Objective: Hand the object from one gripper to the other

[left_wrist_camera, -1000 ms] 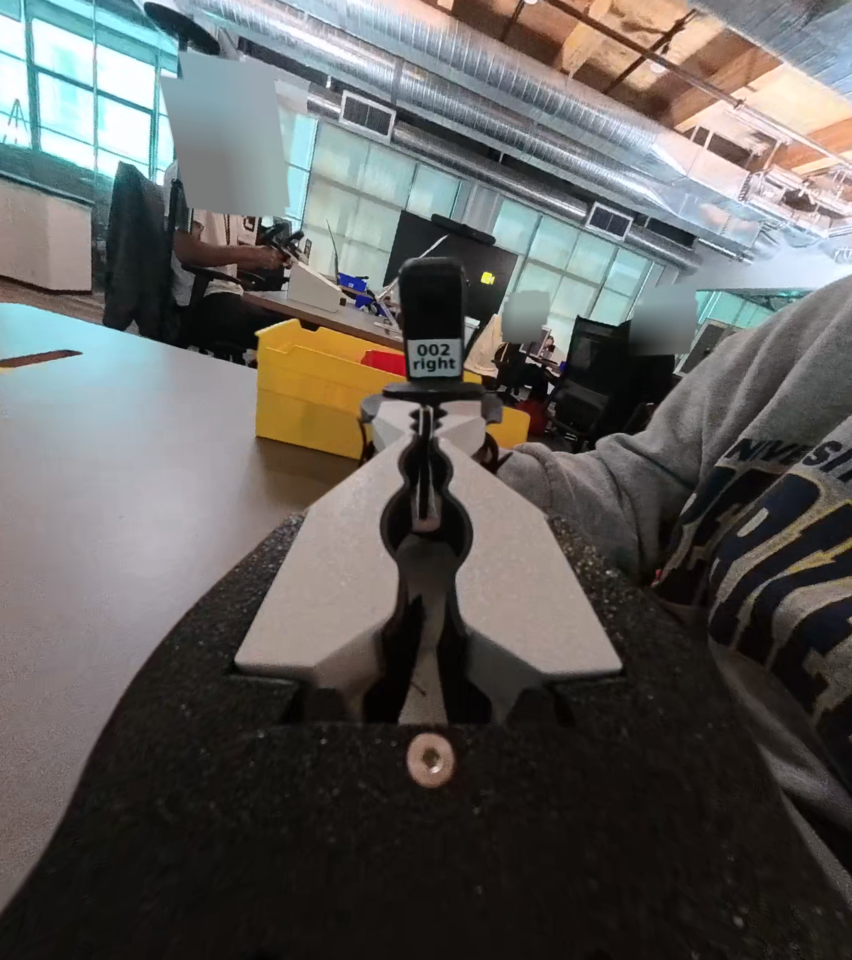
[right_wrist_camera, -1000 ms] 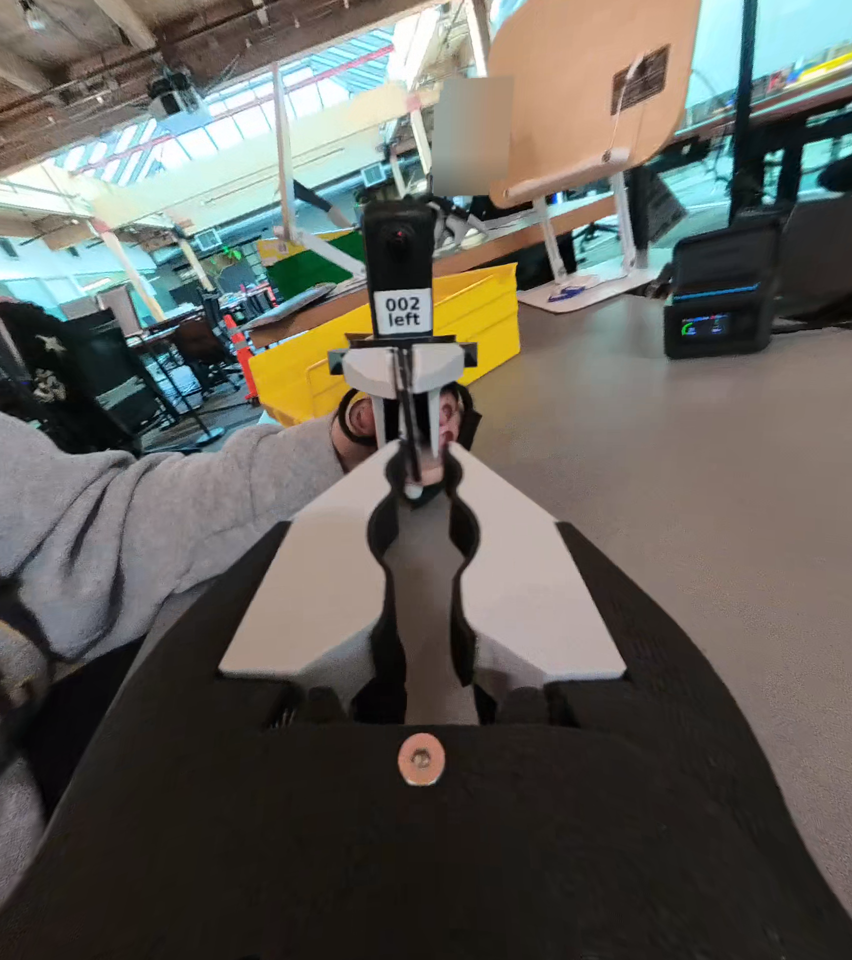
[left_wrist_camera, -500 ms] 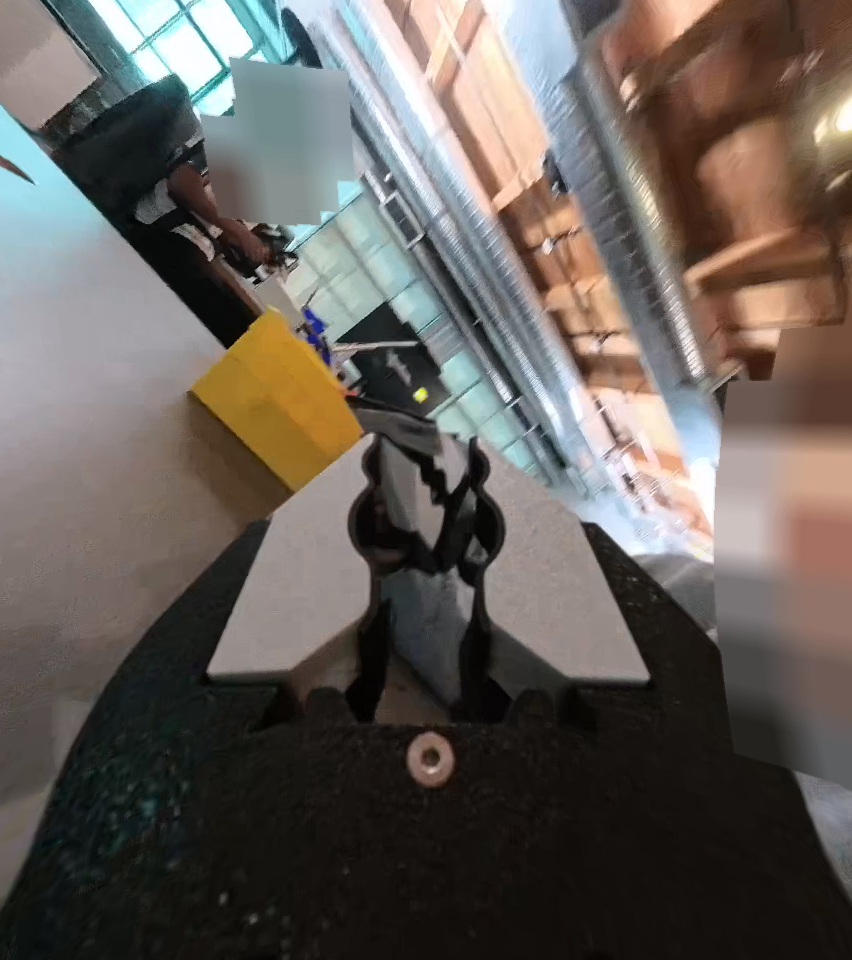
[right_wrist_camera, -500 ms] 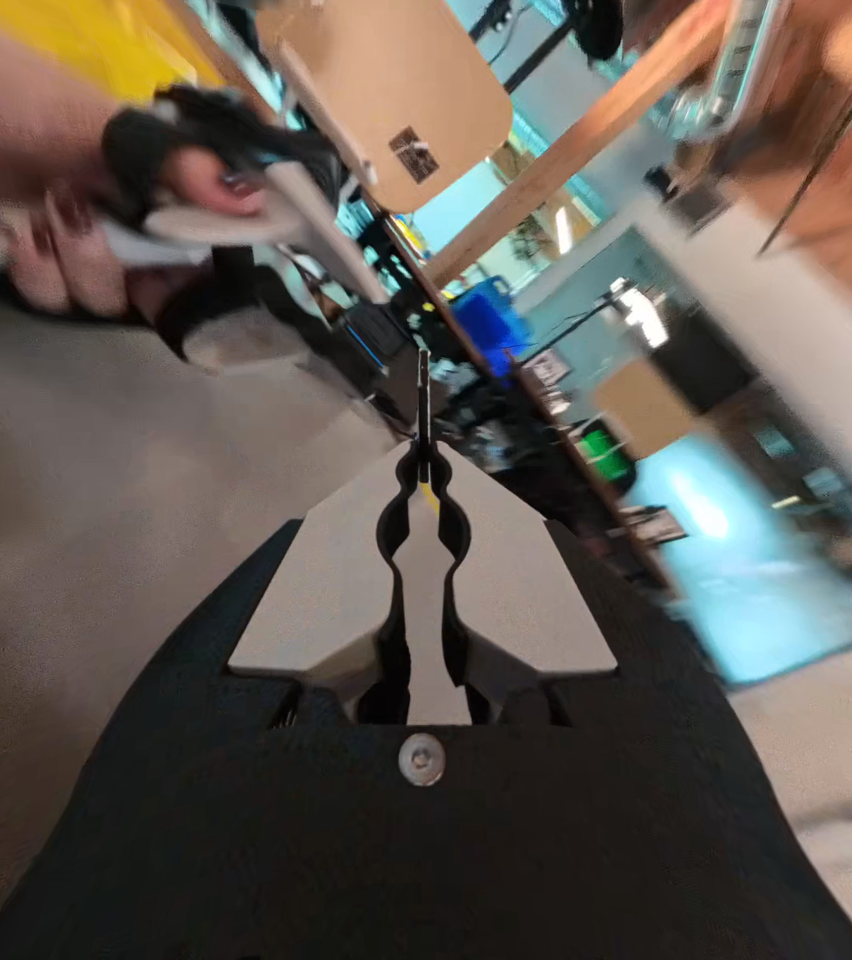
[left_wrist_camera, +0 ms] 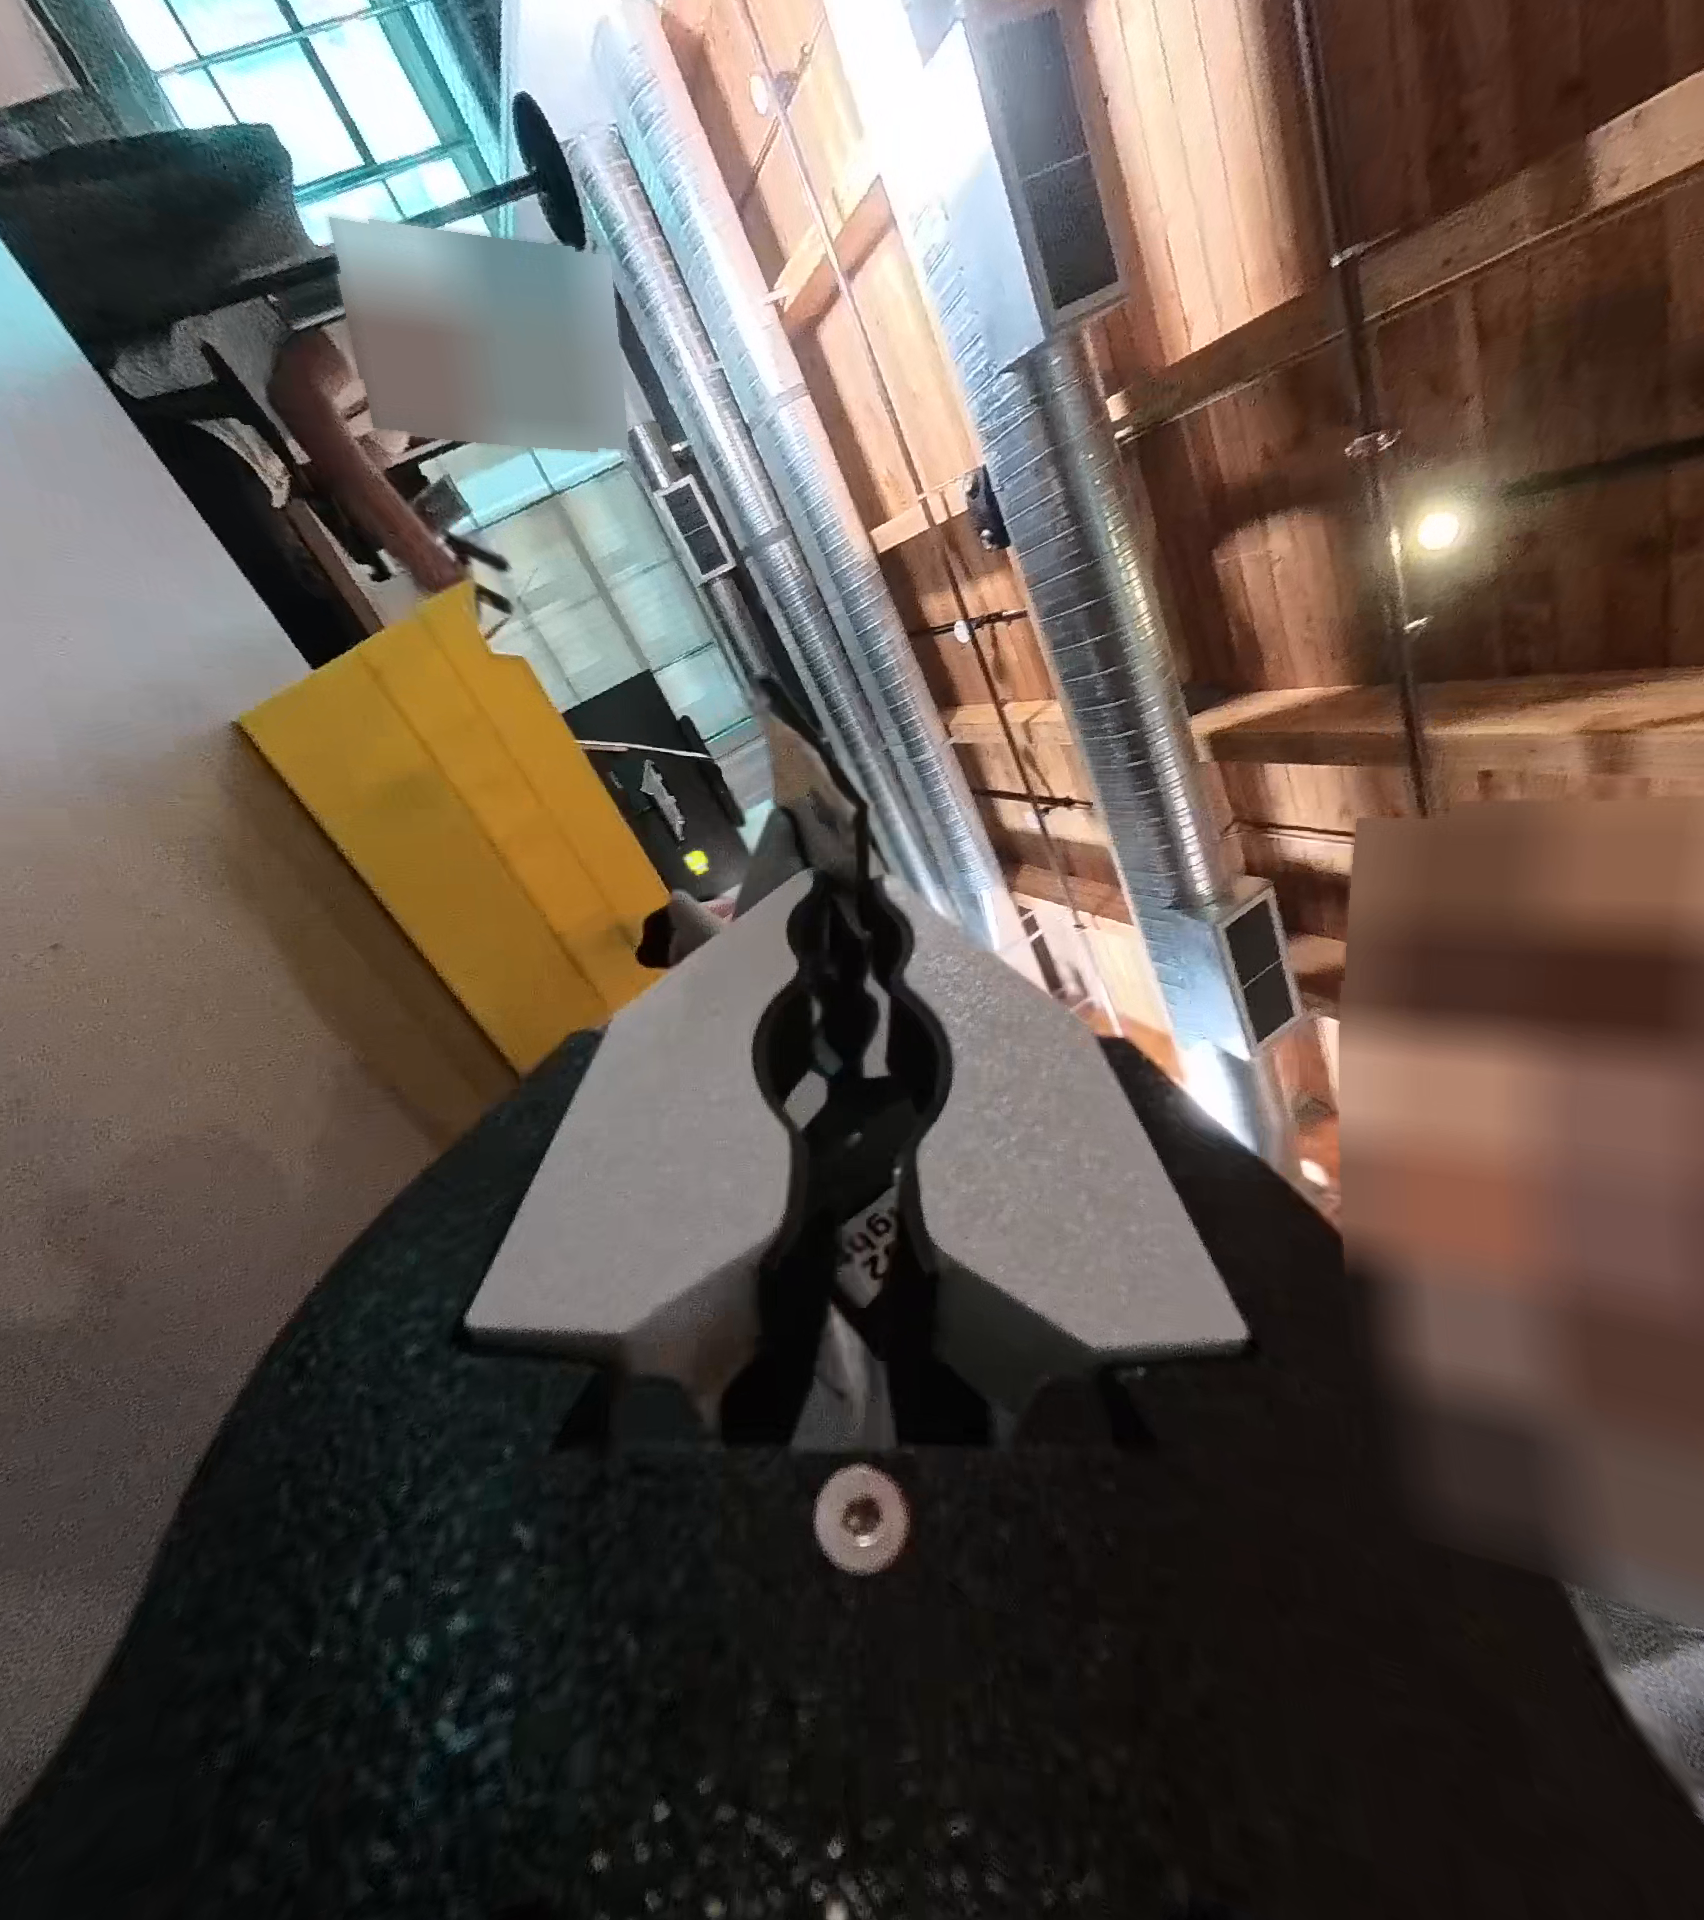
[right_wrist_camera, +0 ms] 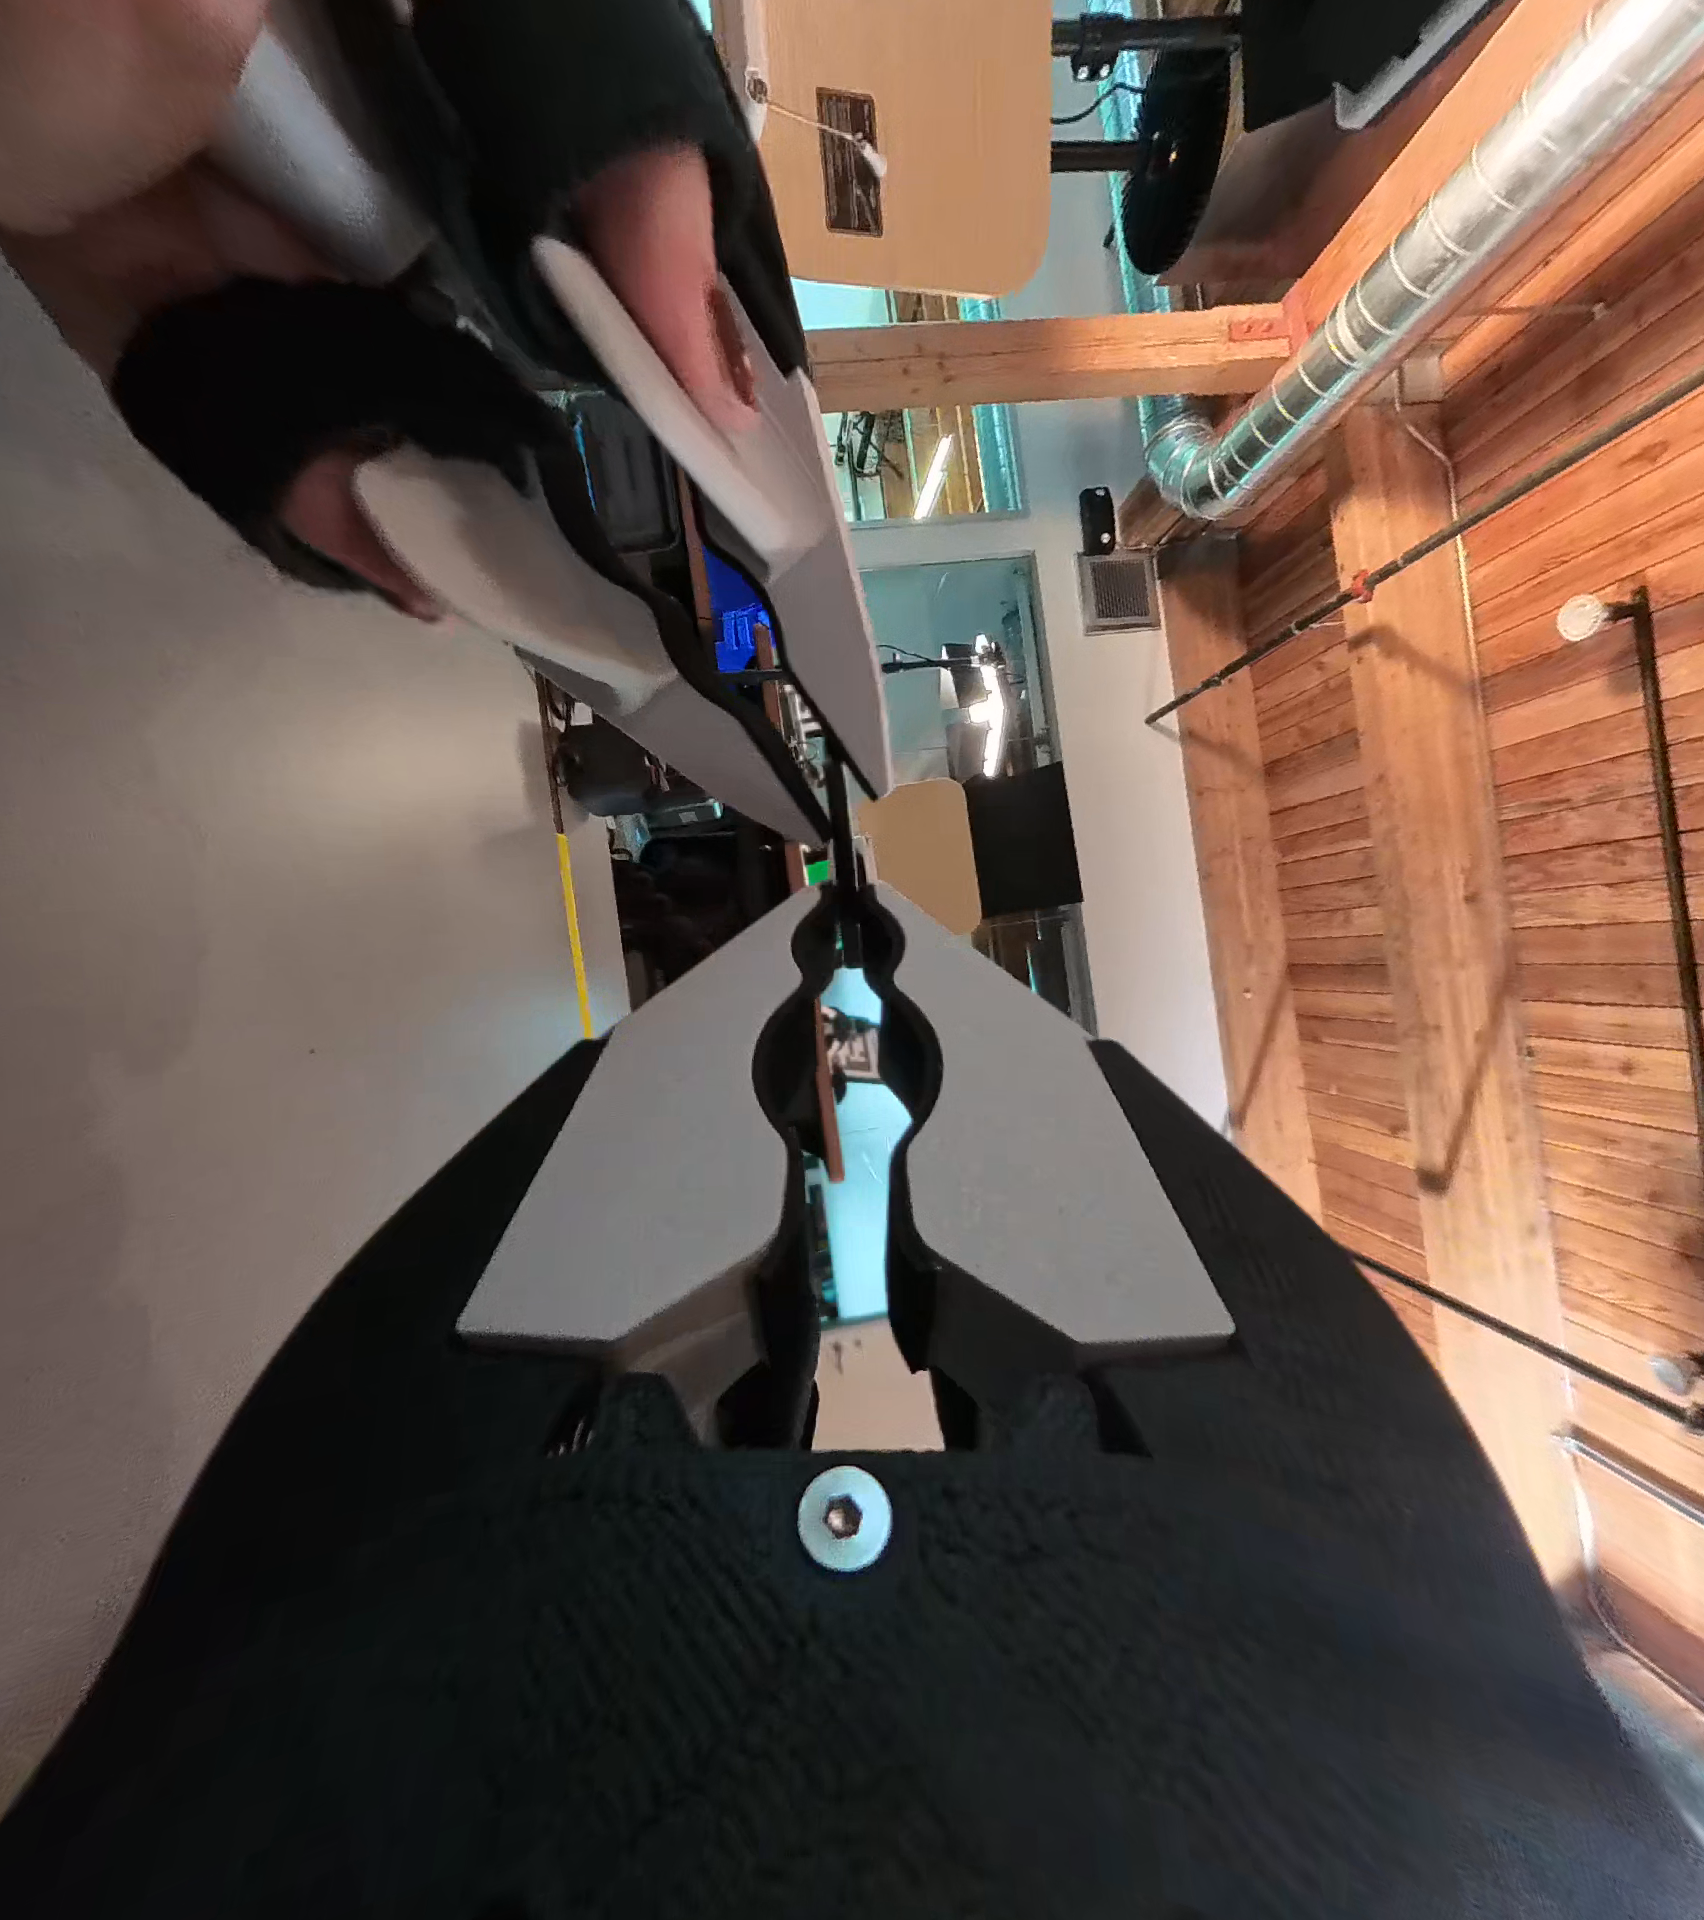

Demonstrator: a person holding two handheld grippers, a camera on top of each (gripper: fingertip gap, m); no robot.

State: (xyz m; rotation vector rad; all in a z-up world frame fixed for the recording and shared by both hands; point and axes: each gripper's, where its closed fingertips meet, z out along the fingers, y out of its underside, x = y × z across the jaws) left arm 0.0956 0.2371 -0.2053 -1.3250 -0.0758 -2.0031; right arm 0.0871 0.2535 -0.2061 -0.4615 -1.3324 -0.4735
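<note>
Right tool (right_wrist_camera: 843, 902) is clamped at its tips on the thin black strip (right_wrist_camera: 839, 844), held in the air well clear of the tabletop (right_wrist_camera: 204, 987). Left tool (right_wrist_camera: 846, 808) has its tips around the strip's far end, but I can't tell if it's actually pinching. Close the left fully and confirm the grip before you ease the right off. Keep both tools lined up tip to tip and don't twist, since the strip is thin and will likely slip or bend. Then open the right slowly and pull straight back.
</note>
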